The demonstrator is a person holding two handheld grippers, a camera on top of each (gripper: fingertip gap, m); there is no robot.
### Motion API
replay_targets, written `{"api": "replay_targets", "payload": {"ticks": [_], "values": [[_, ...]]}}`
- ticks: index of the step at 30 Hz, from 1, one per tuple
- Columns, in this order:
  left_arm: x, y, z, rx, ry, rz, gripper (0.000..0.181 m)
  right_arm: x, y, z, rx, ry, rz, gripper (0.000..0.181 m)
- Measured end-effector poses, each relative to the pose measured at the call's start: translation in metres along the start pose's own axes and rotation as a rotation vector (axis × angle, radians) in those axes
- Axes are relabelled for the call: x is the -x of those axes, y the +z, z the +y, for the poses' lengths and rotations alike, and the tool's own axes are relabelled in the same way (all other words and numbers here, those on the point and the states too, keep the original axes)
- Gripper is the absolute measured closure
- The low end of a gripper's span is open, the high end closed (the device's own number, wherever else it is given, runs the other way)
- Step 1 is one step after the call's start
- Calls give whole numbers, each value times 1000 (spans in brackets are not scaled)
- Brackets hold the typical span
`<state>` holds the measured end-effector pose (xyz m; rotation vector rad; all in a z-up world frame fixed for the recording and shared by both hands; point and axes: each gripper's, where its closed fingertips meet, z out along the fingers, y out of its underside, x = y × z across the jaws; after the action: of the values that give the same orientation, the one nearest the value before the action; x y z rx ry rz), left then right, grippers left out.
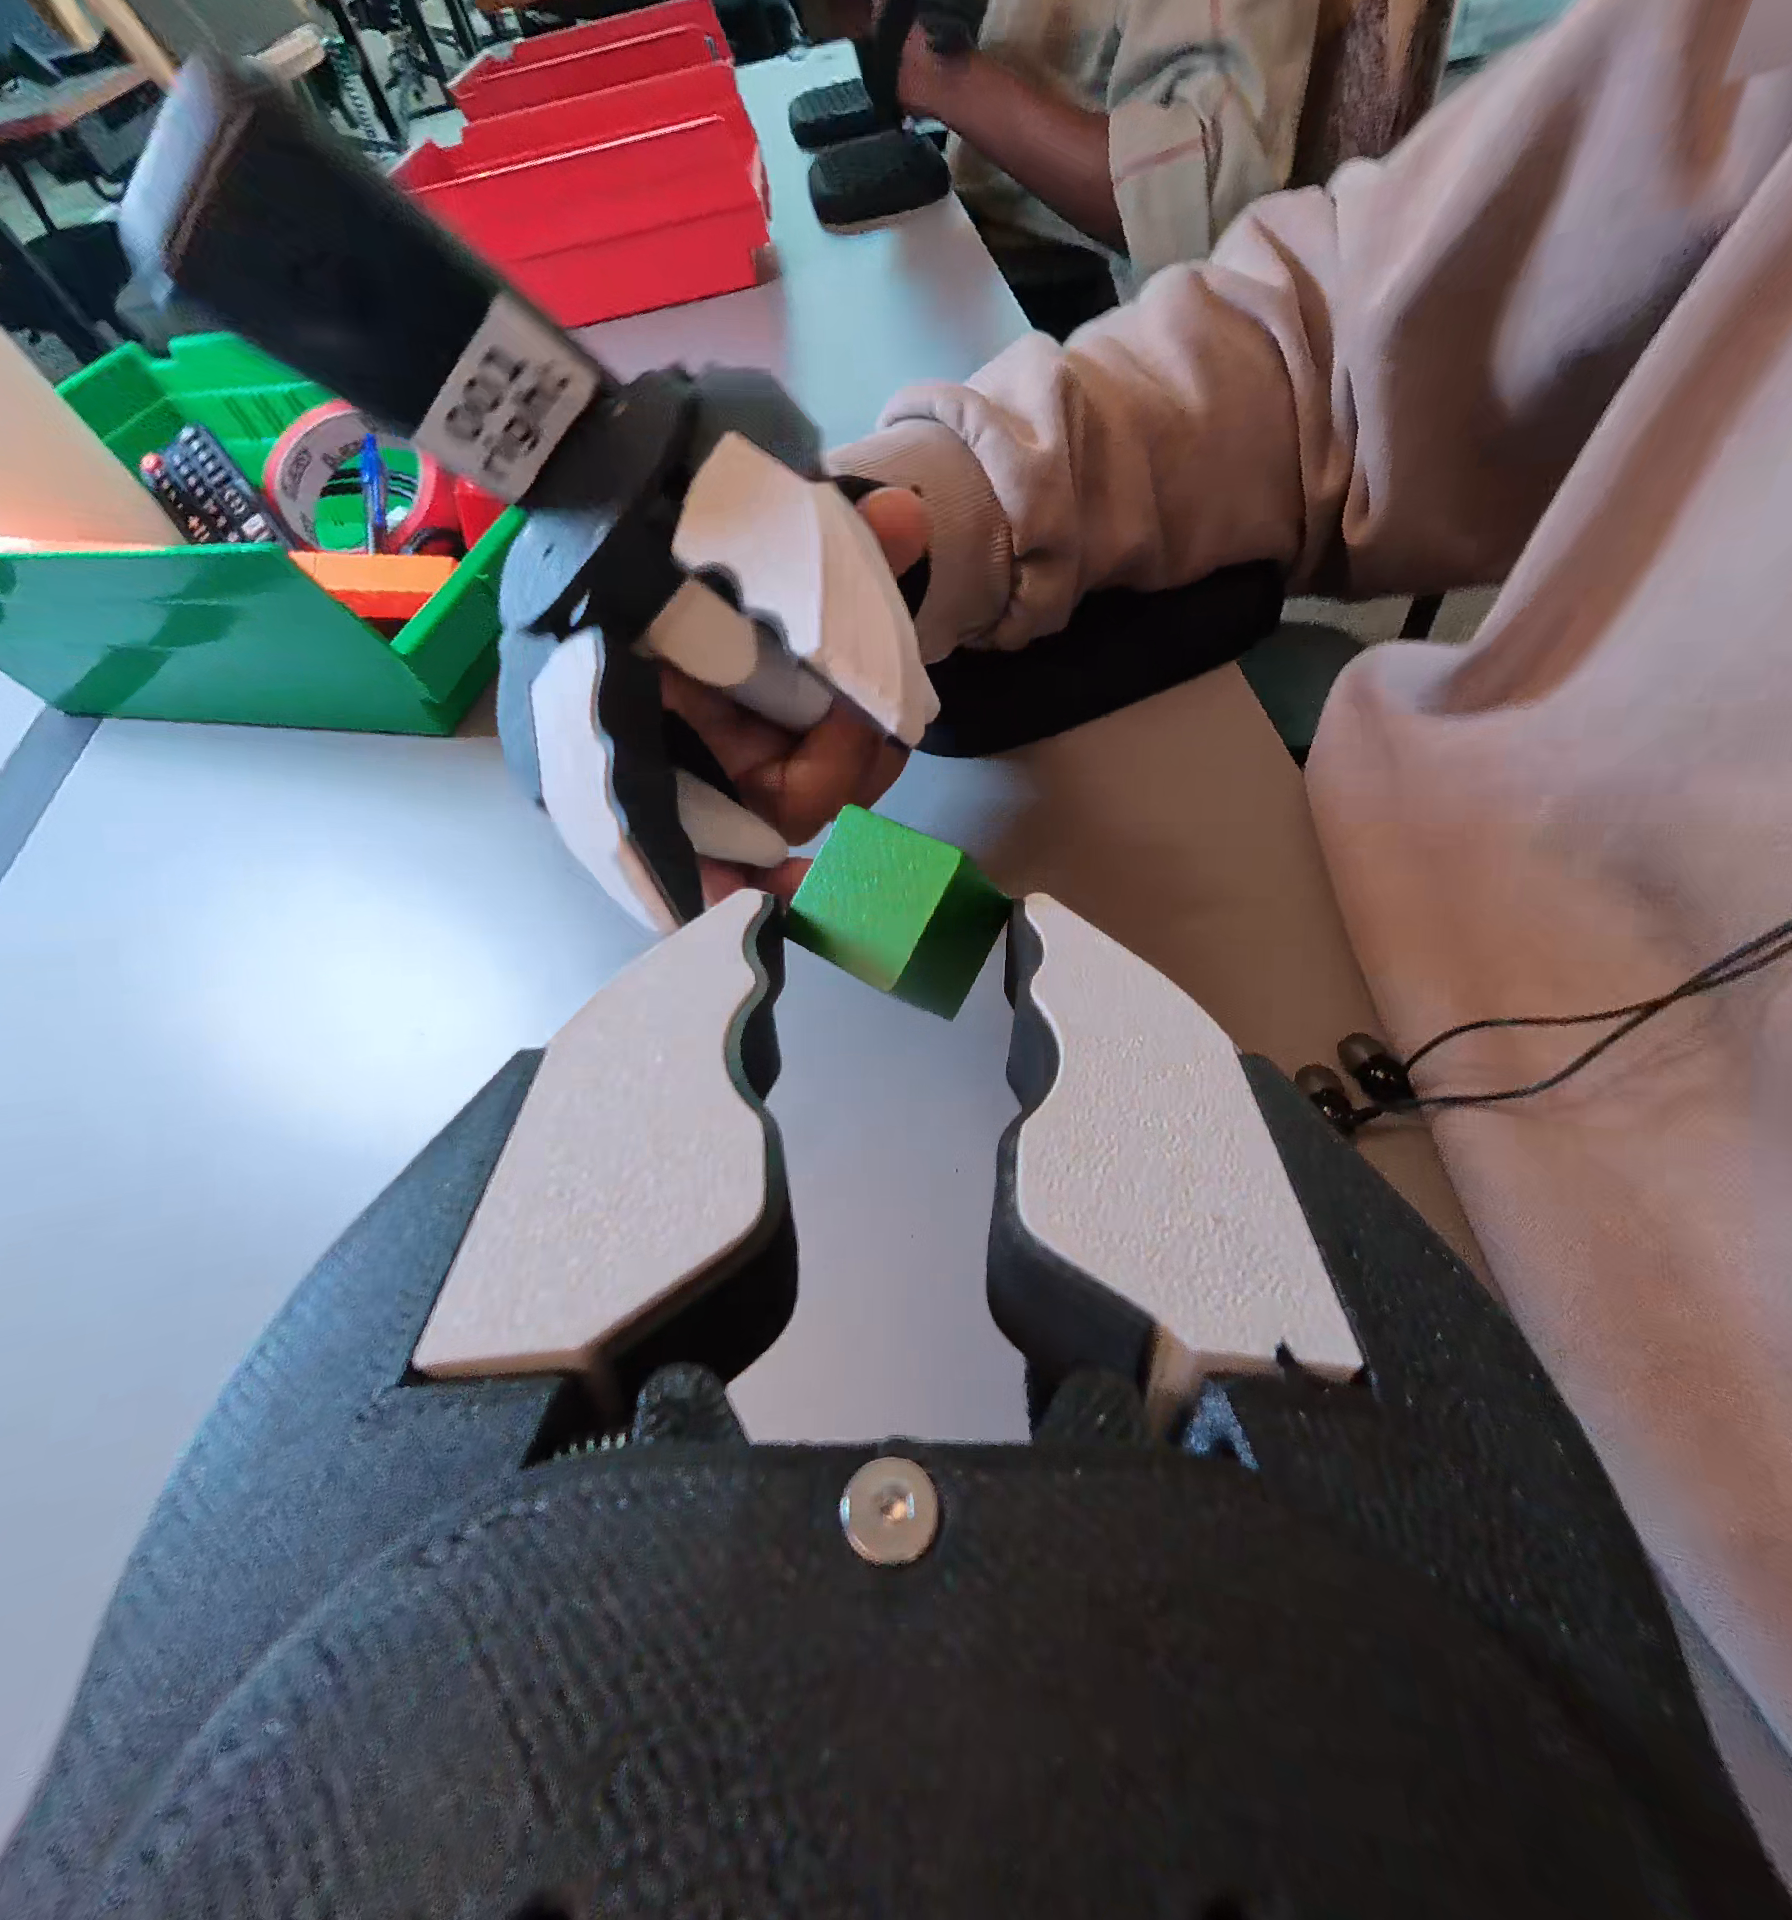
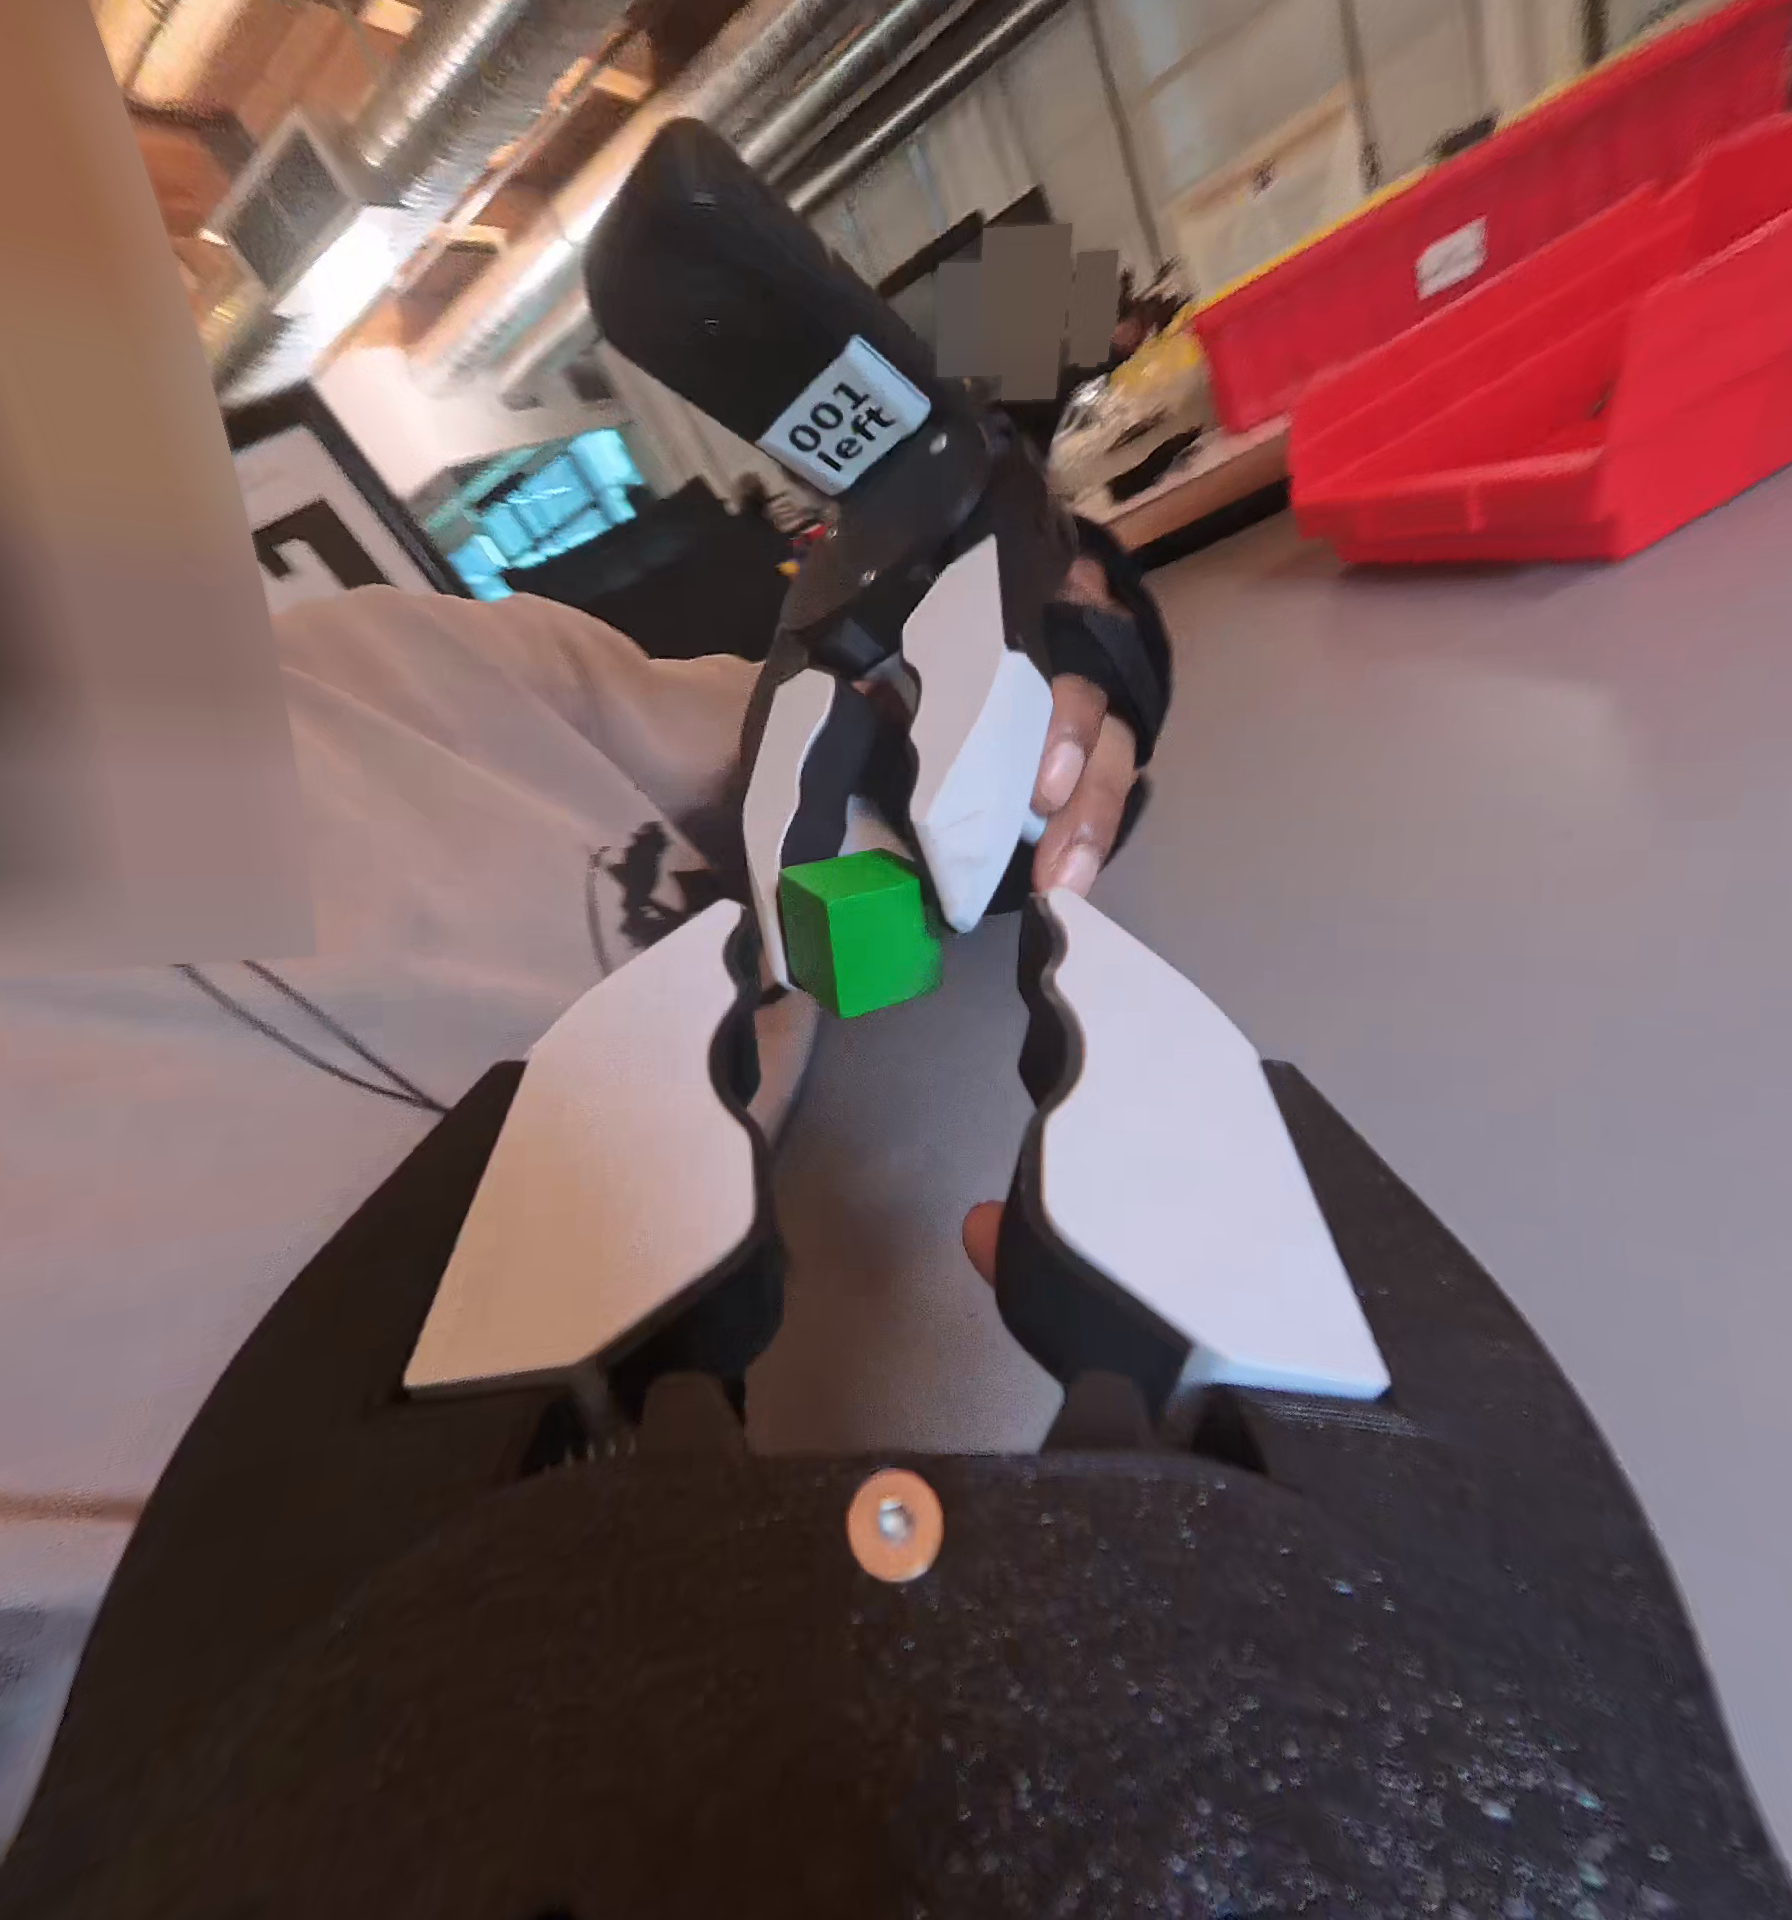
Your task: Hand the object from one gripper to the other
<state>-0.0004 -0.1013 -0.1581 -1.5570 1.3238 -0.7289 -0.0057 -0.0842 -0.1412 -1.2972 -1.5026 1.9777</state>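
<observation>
A small green cube (image 1: pixel 897 920) is clamped between the white fingertips of my left gripper (image 1: pixel 894 912), held above the grey table (image 1: pixel 248 1039). In the right wrist view the cube (image 2: pixel 861 930) sits in the tips of the left gripper (image 2: pixel 866 948), which points down towards me. My right gripper (image 2: pixel 887 909) is open. Its tips stand either side of the cube, with a gap on each side. In the left wrist view the right gripper (image 1: pixel 788 826) comes in from the upper left, its tips close to the cube.
A green bin (image 1: pixel 196 634) with tape rolls, a remote and a pen stands at the left. Red bins (image 1: pixel 601 208) sit at the back and also show in the right wrist view (image 2: pixel 1546 416). A person's pale sleeve (image 1: pixel 1287 364) fills the right. Another person sits beyond. Only a small space, under 4 cm, lies between the two pairs of fingers.
</observation>
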Motion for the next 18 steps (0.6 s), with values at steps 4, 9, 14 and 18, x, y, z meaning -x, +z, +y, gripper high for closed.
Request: {"api": "replay_targets", "payload": {"ticks": [4,9,14,18], "values": [[27,-9,-1,-96,-270,-8,140,-11,-9,-14,-9,-321,250,133],[66,-21,5,-298,-745,16,140,-32,-12,-20,68,-694,577,132],[83,-28,2,-540,-1086,116,141,-47,-10,-22,174,-974,826,132],[85,-27,-2,-652,-1167,126,141,-54,-1,-28,163,-991,927,132]]}}
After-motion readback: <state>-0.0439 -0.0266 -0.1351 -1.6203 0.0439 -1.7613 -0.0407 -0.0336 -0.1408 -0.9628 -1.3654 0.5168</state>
